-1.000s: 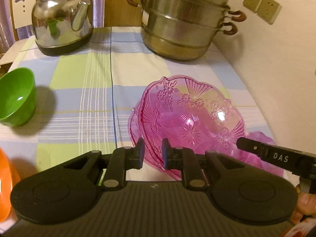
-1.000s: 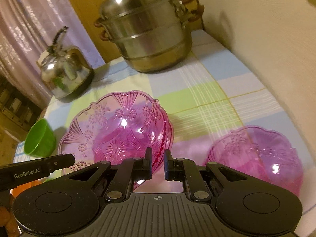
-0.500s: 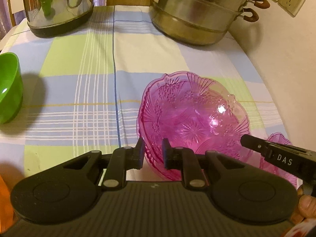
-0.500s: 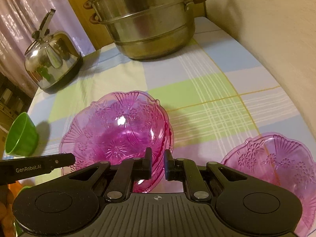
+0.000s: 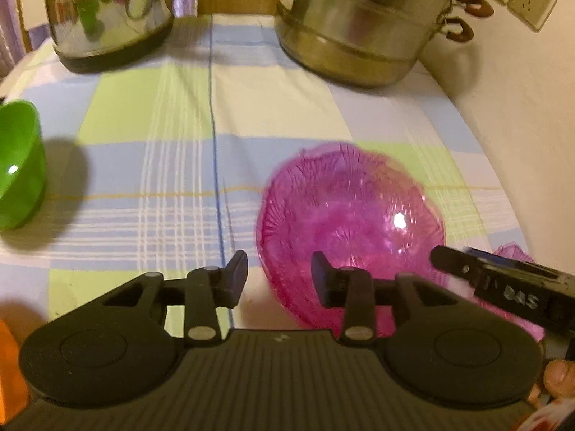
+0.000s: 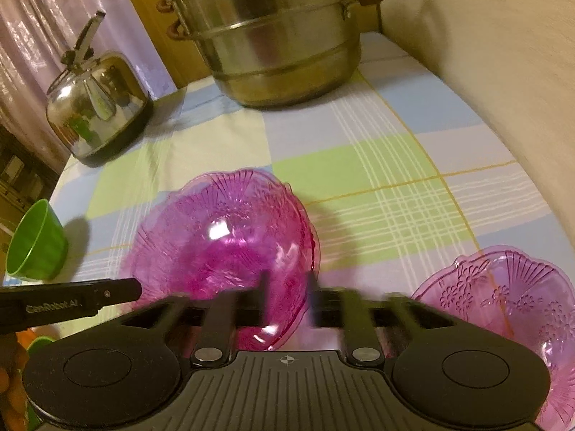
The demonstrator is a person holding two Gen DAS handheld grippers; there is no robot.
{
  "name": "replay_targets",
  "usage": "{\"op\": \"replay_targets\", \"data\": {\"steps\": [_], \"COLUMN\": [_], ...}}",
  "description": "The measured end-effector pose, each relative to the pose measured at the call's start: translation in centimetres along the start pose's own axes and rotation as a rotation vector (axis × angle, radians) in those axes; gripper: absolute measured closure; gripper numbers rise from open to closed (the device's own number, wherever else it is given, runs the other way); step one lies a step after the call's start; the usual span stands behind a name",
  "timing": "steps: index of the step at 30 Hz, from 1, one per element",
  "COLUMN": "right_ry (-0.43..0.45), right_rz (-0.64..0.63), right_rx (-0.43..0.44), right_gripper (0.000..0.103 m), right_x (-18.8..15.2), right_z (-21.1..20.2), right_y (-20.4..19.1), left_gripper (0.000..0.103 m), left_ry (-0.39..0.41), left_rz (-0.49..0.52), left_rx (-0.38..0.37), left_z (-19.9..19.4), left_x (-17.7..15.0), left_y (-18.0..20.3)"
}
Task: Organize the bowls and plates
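Fingers of the left gripper (image 5: 279, 274): opening, the near rim of the pink glass bowl (image 5: 350, 222) between them, pads not pressing it. Fingers of the right gripper (image 6: 287, 296): opening, motion-blurred, astride the same bowl's rim on its other side. Bowl: resting on the checked cloth of the bench (image 5: 179, 165). Second pink bowl (image 6: 510, 309): near, toward the wall. Green bowl (image 5: 19, 165): well apart, at the bench's opposite edge. Kettle (image 6: 97, 104) and steamer pot (image 6: 273, 36): far end.

My black hand-held gripper (image 5: 279, 276) faces a magenta bowl (image 5: 350, 222), its pattern blurred, perhaps floral; green bowl (image 5: 19, 165); pastel blue-green checked tablecloth (image 5: 179, 165).
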State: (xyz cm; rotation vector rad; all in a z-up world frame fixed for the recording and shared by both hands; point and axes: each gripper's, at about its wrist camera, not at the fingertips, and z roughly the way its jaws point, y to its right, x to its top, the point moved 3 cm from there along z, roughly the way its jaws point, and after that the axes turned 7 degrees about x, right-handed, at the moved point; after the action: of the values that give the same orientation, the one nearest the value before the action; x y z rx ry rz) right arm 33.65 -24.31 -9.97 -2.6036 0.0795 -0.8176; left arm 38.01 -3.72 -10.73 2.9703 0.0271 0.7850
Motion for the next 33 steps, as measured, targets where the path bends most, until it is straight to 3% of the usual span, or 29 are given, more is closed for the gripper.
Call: {"op": "replay_targets", "data": {"steps": [1, 2, 10, 17, 33], "right_ry": [0.014, 0.031, 0.059, 0.076, 0.135], "right_rz": [0.007, 0.017, 0.06, 0.1, 0.172], "right_rx": [0.007, 0.01, -0.003, -0.03, -0.128], "right_gripper": [0.027, 0.027, 0.027, 0.027, 0.027], "right_x": [0.0, 0.1, -0.4, -2.6, -9.7], "right_z": [-0.2, -0.5, -3.0, -7.0, -18.1], "right_y": [0.0, 0.2, 1.1, 2.1, 4.3], "left_gripper": [0.067, 0.067, 0.064, 0.061, 0.033], "left_ry": [0.008, 0.013, 0.055, 0.083, 0.12], "left_rz": [-0.006, -0.012, -0.059, -0.055, -0.038], "left_rx": [0.002, 0.002, -0.006, -0.037, -0.097], "left_z": [-0.3, -0.5, -3.2, -6.3, -11.8], "left_x": [0.1, 0.2, 0.0, -1.9, -10.9], "left_y": [-0.2, -0.3, -1.0, 0.5, 6.8]}}
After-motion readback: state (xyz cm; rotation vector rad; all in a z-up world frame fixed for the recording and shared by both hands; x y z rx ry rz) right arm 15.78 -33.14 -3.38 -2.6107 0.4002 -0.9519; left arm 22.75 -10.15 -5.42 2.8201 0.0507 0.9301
